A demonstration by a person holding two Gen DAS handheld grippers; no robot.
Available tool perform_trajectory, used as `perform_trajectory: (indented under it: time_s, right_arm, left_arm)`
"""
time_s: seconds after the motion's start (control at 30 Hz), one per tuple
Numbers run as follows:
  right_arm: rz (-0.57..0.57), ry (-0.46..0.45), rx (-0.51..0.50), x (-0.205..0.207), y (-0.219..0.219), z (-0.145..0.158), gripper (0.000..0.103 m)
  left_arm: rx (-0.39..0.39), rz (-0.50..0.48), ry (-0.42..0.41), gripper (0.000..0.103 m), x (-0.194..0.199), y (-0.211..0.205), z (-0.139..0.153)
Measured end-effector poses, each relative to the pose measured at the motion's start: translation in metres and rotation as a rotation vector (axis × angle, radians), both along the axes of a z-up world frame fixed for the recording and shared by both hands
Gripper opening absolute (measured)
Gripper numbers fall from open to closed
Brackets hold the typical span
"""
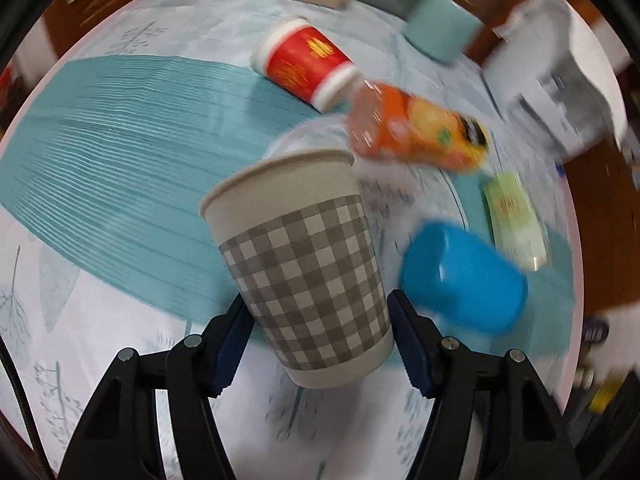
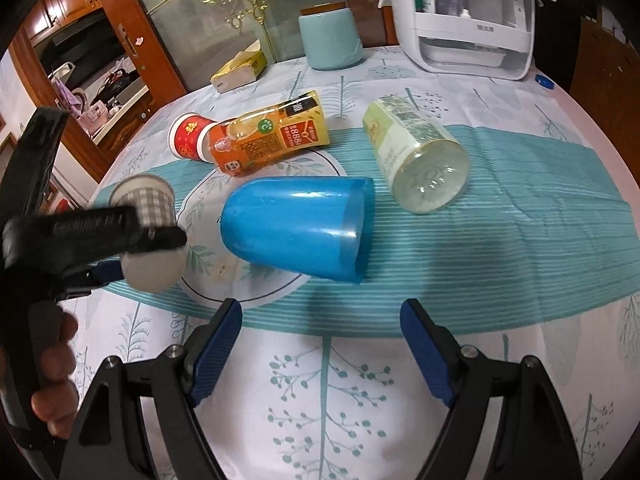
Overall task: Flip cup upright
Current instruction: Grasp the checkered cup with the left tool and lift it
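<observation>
Low in the left wrist frame's centre, the left claw pinches the checkered paper cup, tilted above the desk, while the right claw hangs spread near the toppled blue cup.

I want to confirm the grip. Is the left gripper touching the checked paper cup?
Touching. In the left wrist view both blue pads of the left gripper press against the sides of the checked paper cup, with no gap visible on either side.
</observation>
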State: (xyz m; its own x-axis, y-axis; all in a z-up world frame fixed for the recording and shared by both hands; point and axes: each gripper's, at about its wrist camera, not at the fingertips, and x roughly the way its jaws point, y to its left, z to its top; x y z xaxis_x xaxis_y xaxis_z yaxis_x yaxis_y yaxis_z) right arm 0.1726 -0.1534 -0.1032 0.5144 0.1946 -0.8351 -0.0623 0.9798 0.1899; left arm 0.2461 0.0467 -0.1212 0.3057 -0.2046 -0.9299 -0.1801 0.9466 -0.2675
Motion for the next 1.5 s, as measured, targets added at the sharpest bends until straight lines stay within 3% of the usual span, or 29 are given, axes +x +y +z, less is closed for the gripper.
perform_trajectory:
  time_s: [0.43,0.63,0.87,0.97,1.5]
  right_arm:
    - [-0.049,0.015,-0.023,-0.043,-0.023,0.007,0.082]
    - [-0.075,0.029,-0.026,-0.058,-0.034,0.007,0.082]
    - [-0.091,0.035,-0.026,-0.069,-0.041,0.008,0.082]
    - [-0.090,0.039,-0.021,-0.072,-0.042,0.008,0.082]
    - [-0.052,-0.008,0.015,-0.084,-0.033,0.028,0.082]
  left_arm:
    - [0.067,-0.277,-0.005,0.065,-0.086,-0.059,-0.004]
    - [0.059,-0.320,0.033,0.066,-0.097,-0.078,-0.020]
    - [0.109,-0.349,0.030,0.063,-0.097,-0.089,-0.028]
    - [0.114,-0.364,0.036,0.070,-0.101,-0.091,-0.029]
    - [0.050,-0.360,0.001,0.073,-0.132,-0.069,0.010]
